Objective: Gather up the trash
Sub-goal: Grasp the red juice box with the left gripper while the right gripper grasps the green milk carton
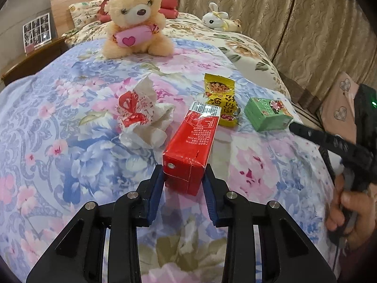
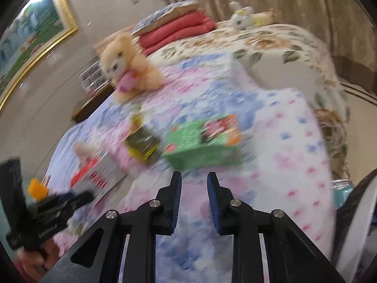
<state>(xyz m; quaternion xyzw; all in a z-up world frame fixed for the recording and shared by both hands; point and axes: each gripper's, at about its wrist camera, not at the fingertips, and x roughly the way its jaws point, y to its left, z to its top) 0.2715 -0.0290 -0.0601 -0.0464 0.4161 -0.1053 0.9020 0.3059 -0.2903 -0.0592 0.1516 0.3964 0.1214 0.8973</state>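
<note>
Four pieces of trash lie on the flowered quilt (image 1: 70, 108) in my left wrist view. The red carton (image 1: 190, 146) sits at the centre of the frame, its near end between the blue pads of my left gripper (image 1: 184, 176) — the jaws stand on either side of it, close against its sides, though I cannot tell whether they are pressing it yet. To the left of the carton is a crumpled white wrapper (image 1: 143, 115) with red print. Above and right of the carton is a yellow snack packet (image 1: 221, 99), and further right a green box (image 1: 267, 113), lying flat near the quilt's edge.

My right gripper (image 2: 194, 179) is parted and holds nothing; in its own blurred view the green box lies just above the fingertips, apart from them. In the left view, the same tool comes in from the right edge, with my hand (image 1: 351, 210) wrapped around its handle.

At the top of the left view a cream teddy bear (image 1: 136, 21) sits upright holding a pink cushion, and a white rabbit toy (image 1: 219, 18) lies at the upper right — both well apart from the trash.
</note>
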